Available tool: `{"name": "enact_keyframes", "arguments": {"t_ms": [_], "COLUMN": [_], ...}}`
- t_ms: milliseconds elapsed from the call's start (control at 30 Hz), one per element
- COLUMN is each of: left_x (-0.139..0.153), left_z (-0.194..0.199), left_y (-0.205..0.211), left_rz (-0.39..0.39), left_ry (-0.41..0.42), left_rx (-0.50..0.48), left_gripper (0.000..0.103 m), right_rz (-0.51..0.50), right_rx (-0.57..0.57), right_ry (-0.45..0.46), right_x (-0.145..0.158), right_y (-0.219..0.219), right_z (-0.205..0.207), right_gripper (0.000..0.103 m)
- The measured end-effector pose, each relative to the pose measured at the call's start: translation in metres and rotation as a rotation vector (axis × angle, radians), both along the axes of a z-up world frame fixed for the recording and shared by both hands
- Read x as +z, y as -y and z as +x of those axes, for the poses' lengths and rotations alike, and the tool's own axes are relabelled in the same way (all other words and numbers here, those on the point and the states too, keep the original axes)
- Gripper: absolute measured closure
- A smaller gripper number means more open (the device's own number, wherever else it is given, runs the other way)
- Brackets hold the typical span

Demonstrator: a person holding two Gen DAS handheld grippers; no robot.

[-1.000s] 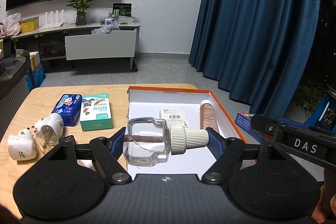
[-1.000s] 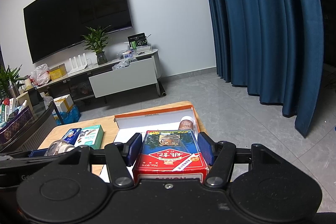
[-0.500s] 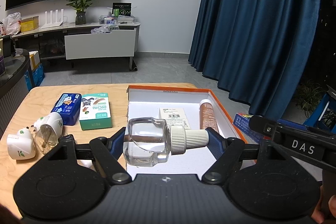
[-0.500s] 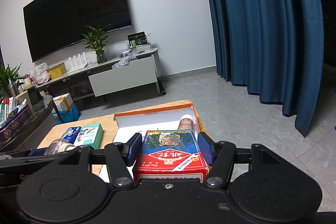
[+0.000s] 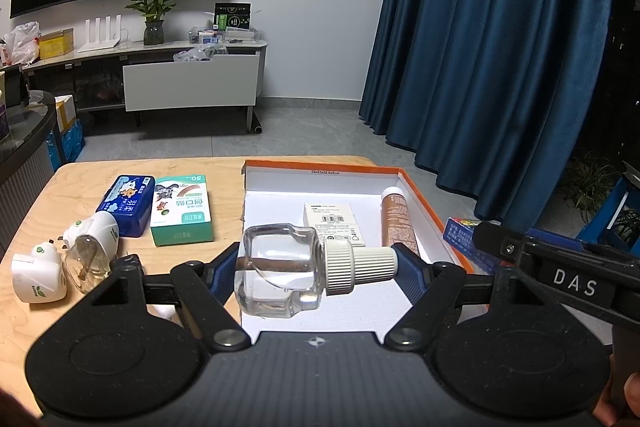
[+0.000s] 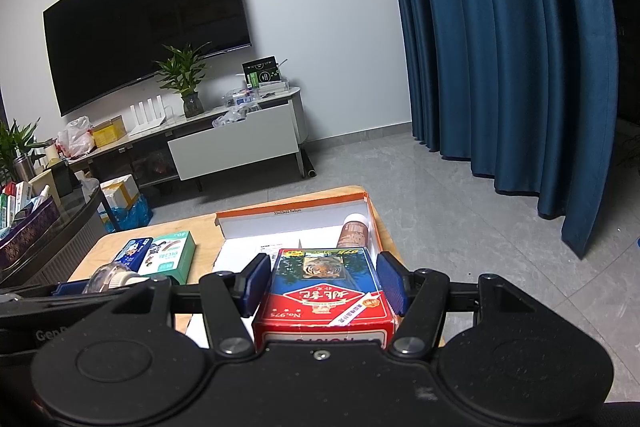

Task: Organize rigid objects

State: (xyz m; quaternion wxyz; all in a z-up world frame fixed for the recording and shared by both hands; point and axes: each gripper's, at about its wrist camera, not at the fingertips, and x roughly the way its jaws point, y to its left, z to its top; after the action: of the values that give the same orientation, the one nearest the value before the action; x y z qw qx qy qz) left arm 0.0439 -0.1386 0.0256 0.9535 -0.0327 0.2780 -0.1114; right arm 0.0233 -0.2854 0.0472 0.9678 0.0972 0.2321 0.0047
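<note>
Left gripper (image 5: pixel 316 265) fingers clamped, angled slightly downward, right gripper (image 6: pixel 322 283) likewise clamped, angled down

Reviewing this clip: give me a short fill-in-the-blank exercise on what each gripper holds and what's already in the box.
1. The left gripper is shut on a clear ____ with a white cap.
2. The right gripper is shut on a red card box with a ____ pictured on it.
3. The brown tube lies inside the ____-rimmed box.
4. The green carton rests on the ____, outside the box.

Missing words: bottle; tiger; orange; table
</note>
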Motion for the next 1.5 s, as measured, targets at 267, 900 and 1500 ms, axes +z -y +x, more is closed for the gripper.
{"name": "enact_keyframes", "arguments": {"t_ms": [267,900,1500], "left_x": [-0.002,-0.009,-0.014], "left_z": [0.002,0.008,0.012], "left_y": [-0.001,-0.001,-0.002], "left_rz": [-0.001,-0.007,-0.013], "left_ry": [-0.011,-0.037,-0.049], "left_rx": [-0.001,0.003,0.005], "left_gripper": [0.024,0.024,0.024], "right_rz": [-0.001,-0.011,-0.011], "right_rx": [0.0,0.007,0.006], "right_ry": [-0.008,-0.035,-0.048], "right_x": [-0.005,-0.016,-0.018], "right_y": [0.001,-0.001,-0.002], "right_z": [0.003,0.012,0.016], "right_gripper": [0.032,0.032,0.032]}}
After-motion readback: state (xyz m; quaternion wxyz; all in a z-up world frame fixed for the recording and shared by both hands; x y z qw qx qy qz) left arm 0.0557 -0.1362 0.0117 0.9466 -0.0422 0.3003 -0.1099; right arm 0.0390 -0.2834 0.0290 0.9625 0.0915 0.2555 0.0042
